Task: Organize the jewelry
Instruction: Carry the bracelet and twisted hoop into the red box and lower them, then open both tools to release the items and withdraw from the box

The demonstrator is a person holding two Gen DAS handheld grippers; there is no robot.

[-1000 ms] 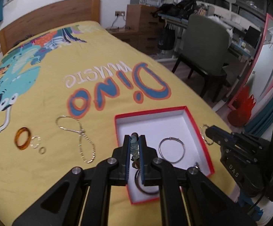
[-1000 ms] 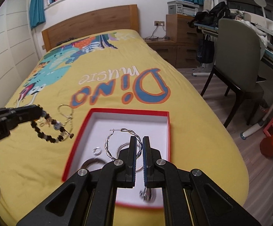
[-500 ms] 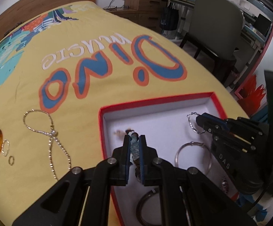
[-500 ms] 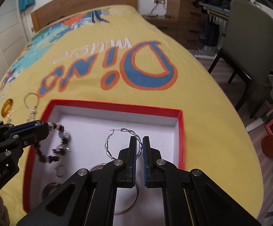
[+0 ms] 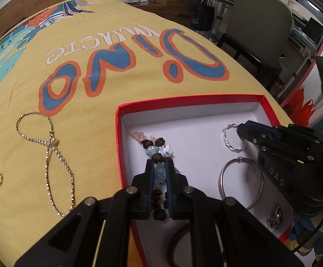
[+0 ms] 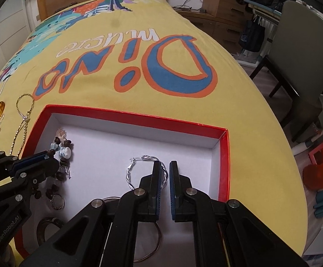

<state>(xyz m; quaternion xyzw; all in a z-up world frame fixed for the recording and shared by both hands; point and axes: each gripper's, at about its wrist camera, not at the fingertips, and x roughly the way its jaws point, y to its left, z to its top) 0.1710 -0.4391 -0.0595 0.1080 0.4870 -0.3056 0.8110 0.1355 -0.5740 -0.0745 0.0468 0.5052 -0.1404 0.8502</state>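
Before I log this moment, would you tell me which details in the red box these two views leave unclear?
- Dark-and-blue beaded bracelet: left wrist view, its near part is hidden behind the opening left claw.
- Dark bangle: cut off by the bottom edge and the claw body.
- Small sparkly piece: too small to identify.
- Twisted silver hoop: right wrist view, partly hidden by the opening right claw.

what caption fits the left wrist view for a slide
Left gripper opening over a brown-and-blue beaded bracelet lowered into the red-rimmed white box.
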